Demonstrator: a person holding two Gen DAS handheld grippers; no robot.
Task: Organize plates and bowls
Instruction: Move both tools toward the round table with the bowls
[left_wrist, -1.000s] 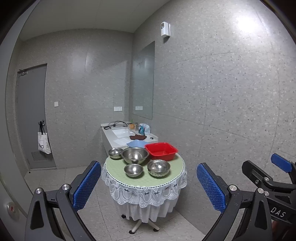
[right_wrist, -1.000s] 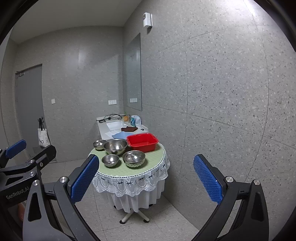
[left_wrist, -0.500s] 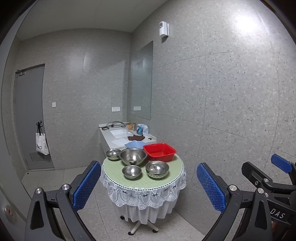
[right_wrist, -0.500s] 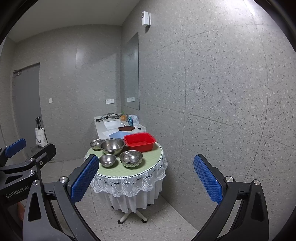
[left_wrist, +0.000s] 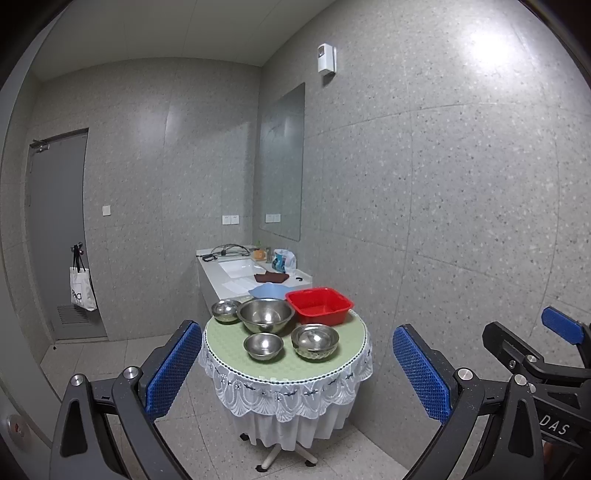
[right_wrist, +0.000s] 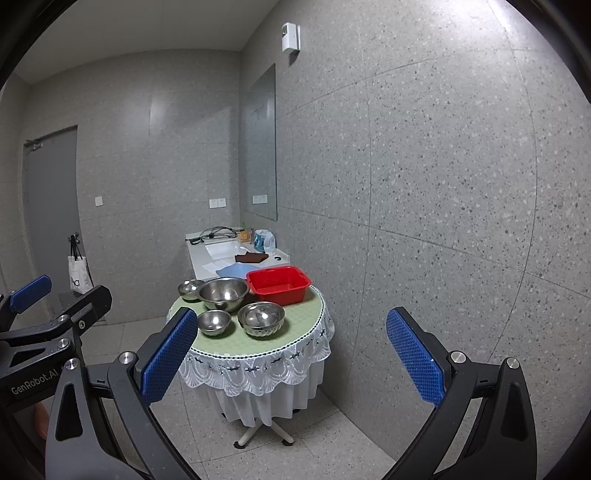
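Observation:
Several steel bowls stand on a small round table (left_wrist: 332, 363) with a green top and white lace skirt. A large bowl (left_wrist: 265, 315) is at the back, a small bowl (left_wrist: 225, 310) to its left, a small bowl (left_wrist: 263, 345) in front and a medium bowl (left_wrist: 315, 340) at front right. A red plastic basin (left_wrist: 318, 304) stands at the back right. The same table (right_wrist: 295, 332), large bowl (right_wrist: 223, 293) and basin (right_wrist: 277, 284) show in the right wrist view. My left gripper (left_wrist: 295, 373) and right gripper (right_wrist: 291, 356) are both open, empty and well short of the table.
A white sink counter (left_wrist: 240, 267) with a brown cloth, cables and a bag stands behind the table. A light blue item (left_wrist: 267, 290) lies at its near end. The grey wall (left_wrist: 461, 221) runs close along the table's right. A door (left_wrist: 55, 229) with a hanging white bag is far left.
Both grippers have moved a little closer to the table; it looks slightly larger and nearer the frame centre. Jaws stay open.

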